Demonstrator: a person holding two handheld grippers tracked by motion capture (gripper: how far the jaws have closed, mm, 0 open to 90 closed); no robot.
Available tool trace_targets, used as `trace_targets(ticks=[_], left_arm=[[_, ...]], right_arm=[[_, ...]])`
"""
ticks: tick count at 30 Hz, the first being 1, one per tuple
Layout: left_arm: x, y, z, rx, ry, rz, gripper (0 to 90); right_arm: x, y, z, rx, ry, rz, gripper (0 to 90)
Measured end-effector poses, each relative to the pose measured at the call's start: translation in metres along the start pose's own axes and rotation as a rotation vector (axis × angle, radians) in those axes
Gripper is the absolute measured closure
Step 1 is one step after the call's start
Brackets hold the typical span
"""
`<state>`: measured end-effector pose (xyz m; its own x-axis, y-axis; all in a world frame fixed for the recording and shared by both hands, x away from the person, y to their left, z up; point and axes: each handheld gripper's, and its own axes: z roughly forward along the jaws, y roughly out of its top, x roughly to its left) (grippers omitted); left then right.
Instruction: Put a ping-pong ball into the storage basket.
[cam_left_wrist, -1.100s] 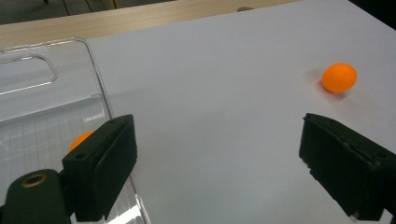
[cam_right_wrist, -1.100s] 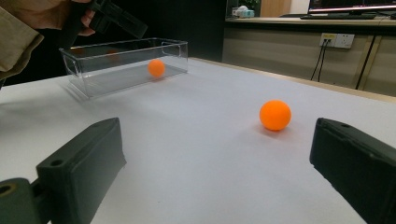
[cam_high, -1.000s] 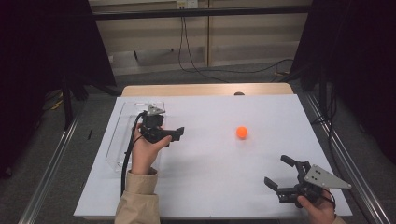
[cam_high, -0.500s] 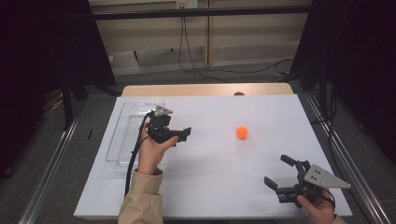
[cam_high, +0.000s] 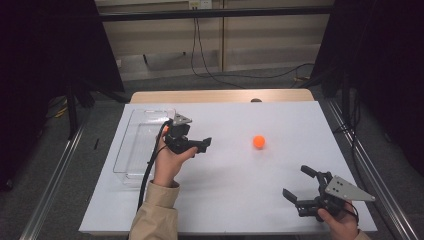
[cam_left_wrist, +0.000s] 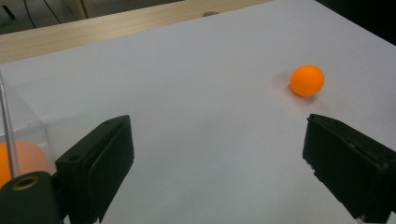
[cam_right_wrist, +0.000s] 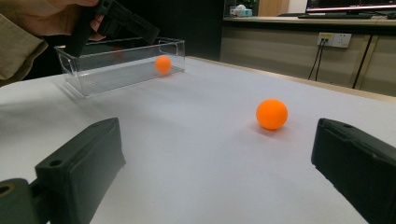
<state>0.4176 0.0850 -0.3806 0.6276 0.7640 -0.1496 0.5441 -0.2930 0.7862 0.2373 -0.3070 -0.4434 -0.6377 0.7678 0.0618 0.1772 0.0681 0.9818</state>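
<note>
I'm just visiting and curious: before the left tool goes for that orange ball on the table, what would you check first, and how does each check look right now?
1. Left tool open and holding nothing: ok.
2. Orange ball on the table lying free, nothing touching it: ok.
3. White table bare between left tool and ball: ok.
4. Right tool open, well away from the ball: ok.
5. Clear box has room; one ball in the box inside: ok.
6. Ball at rest: cannot tell.

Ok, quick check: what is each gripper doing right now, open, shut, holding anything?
Left gripper: open, nothing between its jaws, beside the clear box.
Right gripper: open, empty, low over the table's near right corner.
</note>
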Motion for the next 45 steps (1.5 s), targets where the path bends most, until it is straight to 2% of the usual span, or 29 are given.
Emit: trace_targets(ticks=[8,12,21,23,25,27,32,37,45], left_arm=[[-0.004,-0.002,0.006,0.009,-0.005,0.003,8.0],[-0.007,-0.003,0.009,0.018,-0.027,0.013,6.6],[-0.014,-0.003,0.015,0.003,-0.062,0.044,5.4],[-0.016,-0.003,0.017,0.005,-0.063,0.036,5.5],[-0.016,-0.004,0.018,0.012,-0.07,0.047,5.5],[-0.017,-0.005,0.02,0.011,-0.077,0.037,5.5],[-0.019,-0.005,0.022,0.009,-0.075,0.045,5.4],[-0.021,-0.005,0.026,0.005,-0.098,0.026,5.1],[-0.025,-0.007,0.032,0.008,-0.12,0.039,4.0]], right_arm=[[-0.001,0.0,0.0,0.001,0.001,-0.002,1.9],[0.0,0.0,0.001,-0.002,0.003,0.0,1.9],[0.0,0.0,0.002,0.001,0.006,0.0,2.0],[0.0,0.0,0.002,0.0,0.006,0.001,2.0],[0.0,0.0,0.002,0.0,0.007,0.0,2.0],[0.0,0.001,0.003,0.001,0.008,0.002,2.0],[0.0,0.001,0.003,0.0,0.009,0.002,2.0],[-0.001,0.0,0.002,0.0,0.006,0.0,2.0],[0.0,0.0,0.003,0.002,0.015,-0.002,2.0]])
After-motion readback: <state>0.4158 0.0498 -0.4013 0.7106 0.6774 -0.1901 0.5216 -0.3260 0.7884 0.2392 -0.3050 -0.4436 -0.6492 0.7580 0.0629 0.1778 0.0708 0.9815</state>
